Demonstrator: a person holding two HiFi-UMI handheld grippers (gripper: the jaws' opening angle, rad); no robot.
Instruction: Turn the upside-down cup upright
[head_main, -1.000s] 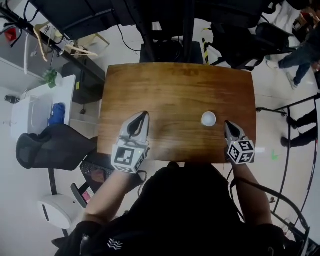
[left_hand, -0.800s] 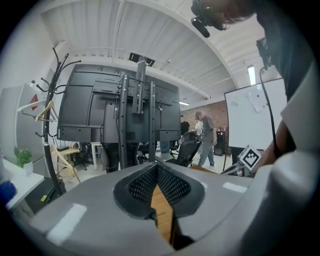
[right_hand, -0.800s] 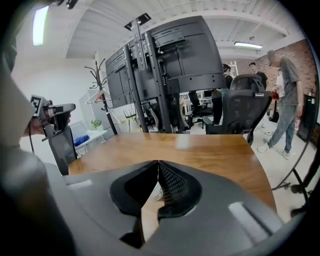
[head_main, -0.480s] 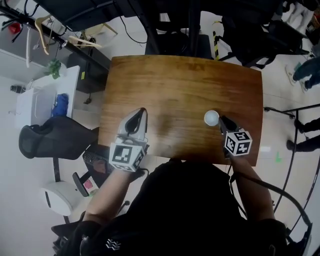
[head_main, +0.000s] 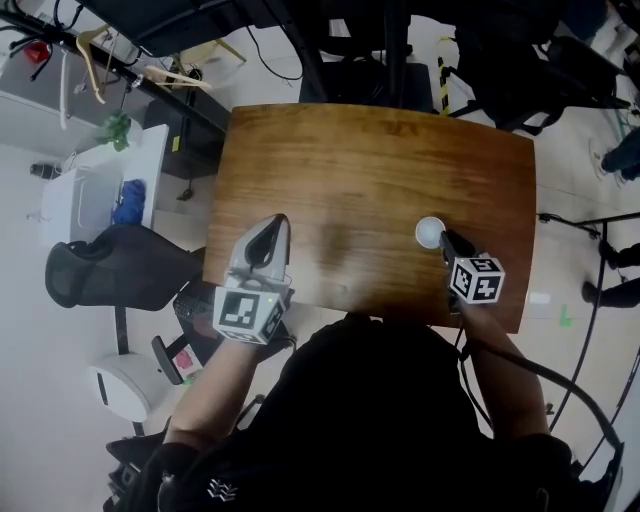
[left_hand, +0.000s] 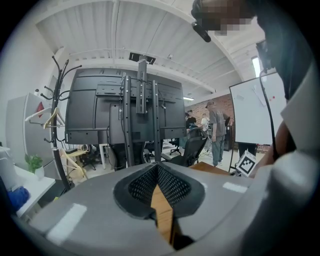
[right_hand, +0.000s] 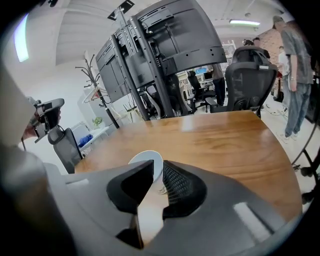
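Standing upside down toward the right side of the wooden tabletop (head_main: 370, 160), the white cup (head_main: 430, 232) is being left on its rim, with its flat base facing up. The right claw (head_main: 447, 242) is being held slanting down from the near edge, its tips just beside the cup on the person's side. In the right gripper view its jaws are being kept narrowly apart, having just been opening. The cup is being seen right at the tips, partly through the gap and partly behind one jaw. It is not being clasped, and whether either pad is touching it cannot be told. The left claw (head_main: 270, 228) is being held over the left part of the tabletop, well apart from the cup and pointing away from the person. In the left gripper view its jaws are being kept together at the tips, with nothing gripped between them. A black office chair (head_main: 110, 275) is being shown on the floor to the left of the tabletop.
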